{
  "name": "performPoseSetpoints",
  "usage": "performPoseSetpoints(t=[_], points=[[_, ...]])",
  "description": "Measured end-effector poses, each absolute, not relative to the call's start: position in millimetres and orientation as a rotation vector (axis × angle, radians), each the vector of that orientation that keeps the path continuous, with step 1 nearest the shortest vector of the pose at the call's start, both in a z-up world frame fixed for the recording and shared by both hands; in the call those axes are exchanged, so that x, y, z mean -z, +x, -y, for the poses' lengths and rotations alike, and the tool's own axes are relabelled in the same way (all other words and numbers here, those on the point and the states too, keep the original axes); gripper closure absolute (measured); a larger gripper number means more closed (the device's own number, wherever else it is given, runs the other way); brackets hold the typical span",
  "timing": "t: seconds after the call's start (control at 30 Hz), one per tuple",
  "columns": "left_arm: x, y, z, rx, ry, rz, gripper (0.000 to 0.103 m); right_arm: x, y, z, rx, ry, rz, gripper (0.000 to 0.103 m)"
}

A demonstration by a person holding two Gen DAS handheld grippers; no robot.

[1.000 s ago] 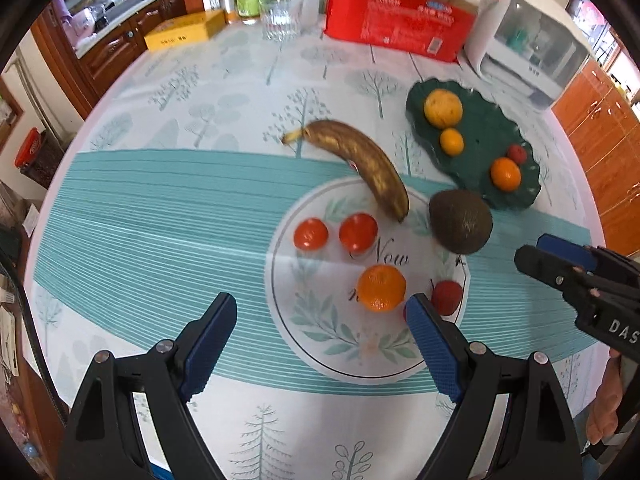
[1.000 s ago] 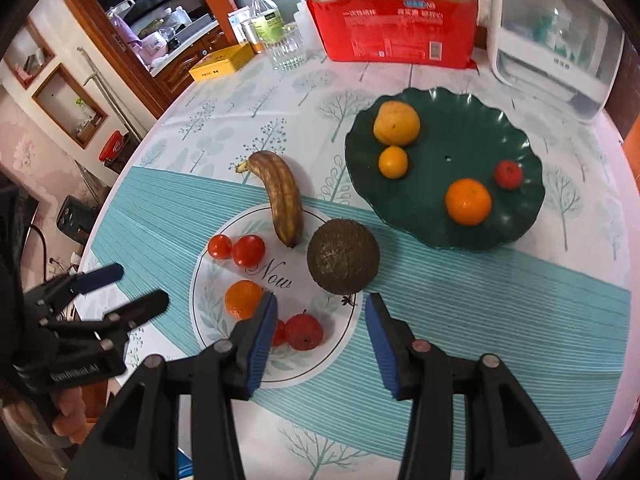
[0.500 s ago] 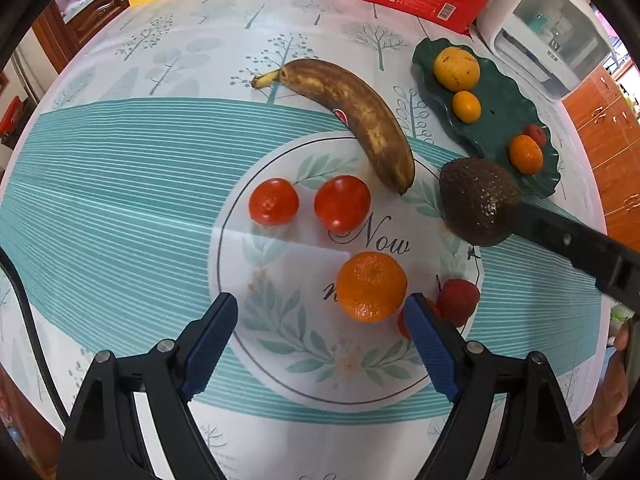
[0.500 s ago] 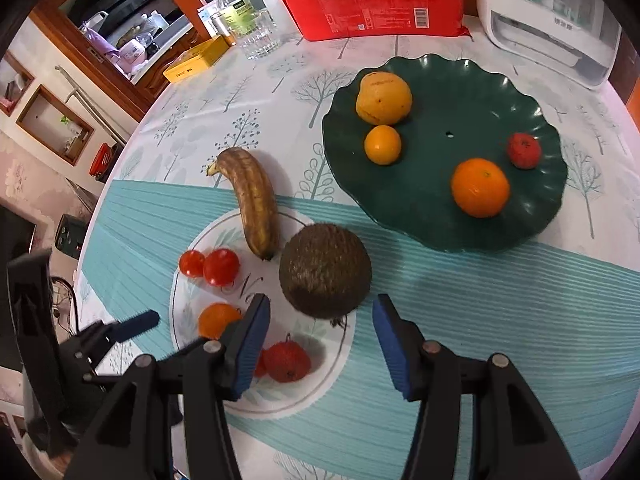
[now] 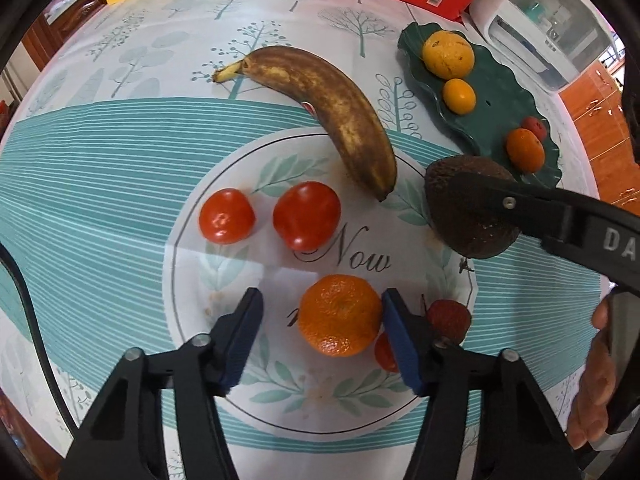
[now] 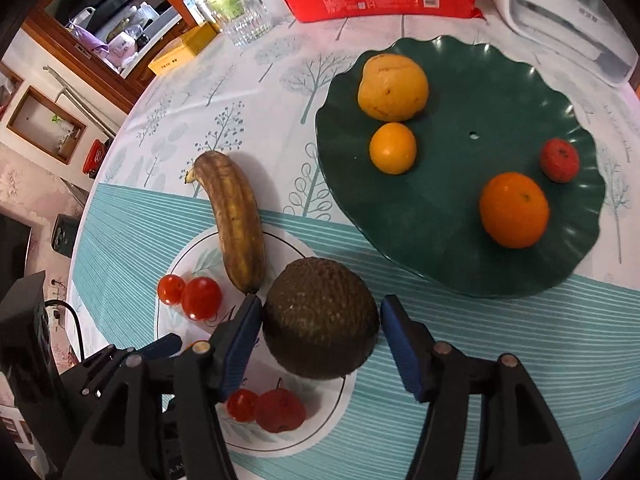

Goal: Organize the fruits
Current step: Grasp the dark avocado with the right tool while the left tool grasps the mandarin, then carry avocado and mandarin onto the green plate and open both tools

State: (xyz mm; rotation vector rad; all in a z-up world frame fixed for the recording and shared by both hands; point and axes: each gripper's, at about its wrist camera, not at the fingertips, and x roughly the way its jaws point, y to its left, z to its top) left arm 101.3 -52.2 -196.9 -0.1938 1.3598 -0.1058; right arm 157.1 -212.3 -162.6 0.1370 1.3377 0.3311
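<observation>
My left tool (image 5: pixel 322 316), closing, straddles the orange (image 5: pixel 340 314); my right tool (image 6: pixel 320 320), spreading, flanks the avocado (image 6: pixel 320 318) beside the banana (image 6: pixel 240 220). The green plate (image 6: pixel 440 220) holds five fruits.

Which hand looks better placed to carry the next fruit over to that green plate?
Probably the right. Its tongs straddle the avocado, which sits right beside the green plate. The left tongs frame the orange, farther from the plate. Neither pair clearly grips yet.
</observation>
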Motion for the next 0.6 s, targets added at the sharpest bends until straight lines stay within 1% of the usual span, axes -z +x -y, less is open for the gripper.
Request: performPoseSetpoints(t=[0.03,0.1,0.13,0.17,0.6], points=[[198,103,53,0.111,-0.198,-1.362,0.051,164,158,211,-0.331,0.129,-1.340,0.040],[198,104,57,0.125,-0.197,-1.363,0.056,166,159,209,-0.339,0.129,-1.345,0.040],[199,105,59,0.134,-0.196,-1.363,0.061,167,159,209,-0.342,0.129,-1.350,0.040],[198,104,61,0.145,-0.197,-1.364,0.063,167,160,208,-0.345,0.127,-1.353,0.040],[194,91,59,0.141,-0.211,-1.358,0.065,163,146,206,-0.361,0.074,-1.352,0.041]])
